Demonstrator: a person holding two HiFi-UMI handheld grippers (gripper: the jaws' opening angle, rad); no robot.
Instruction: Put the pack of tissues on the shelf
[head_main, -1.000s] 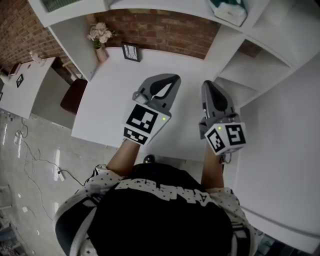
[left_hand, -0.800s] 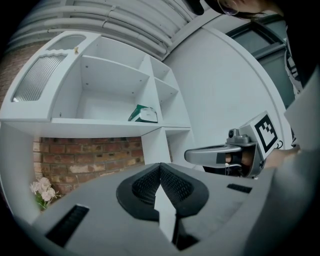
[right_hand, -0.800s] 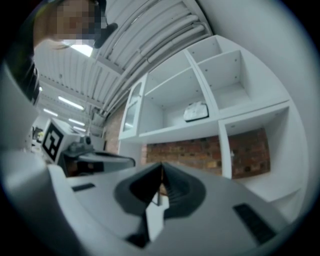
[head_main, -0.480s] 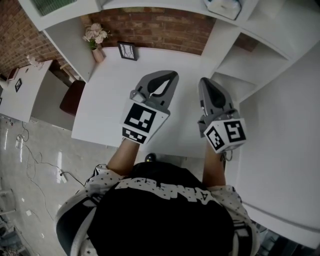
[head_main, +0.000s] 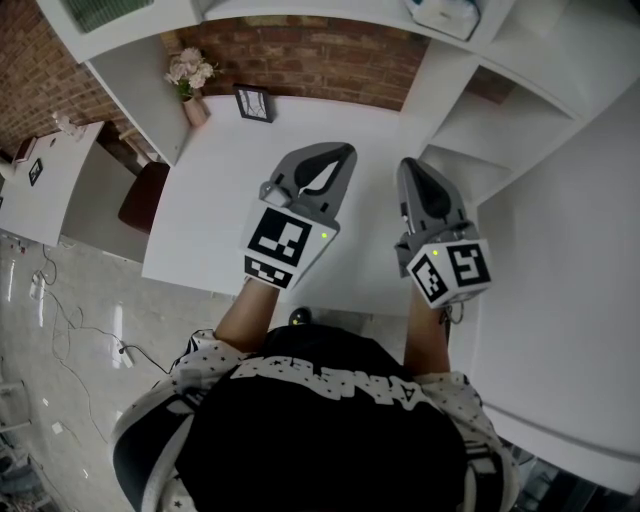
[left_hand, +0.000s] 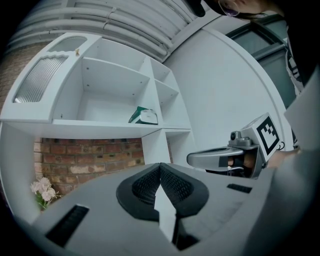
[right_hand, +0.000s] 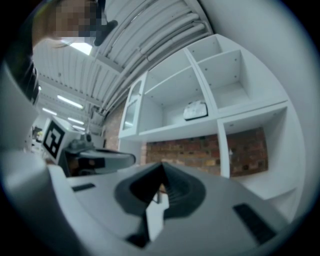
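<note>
No legible text; just square markers (head_main: 288, 243) on left tool (head_main: 338, 156), right tool (head_main: 411, 168).

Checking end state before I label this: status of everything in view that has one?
Left gripper: shut, empty.
Right gripper: shut, empty.
Pack of tissues: on the shelf, clear of both grippers.
Picture frame: upright on the desk.
Flowers: upright in their vase on the desk.
</note>
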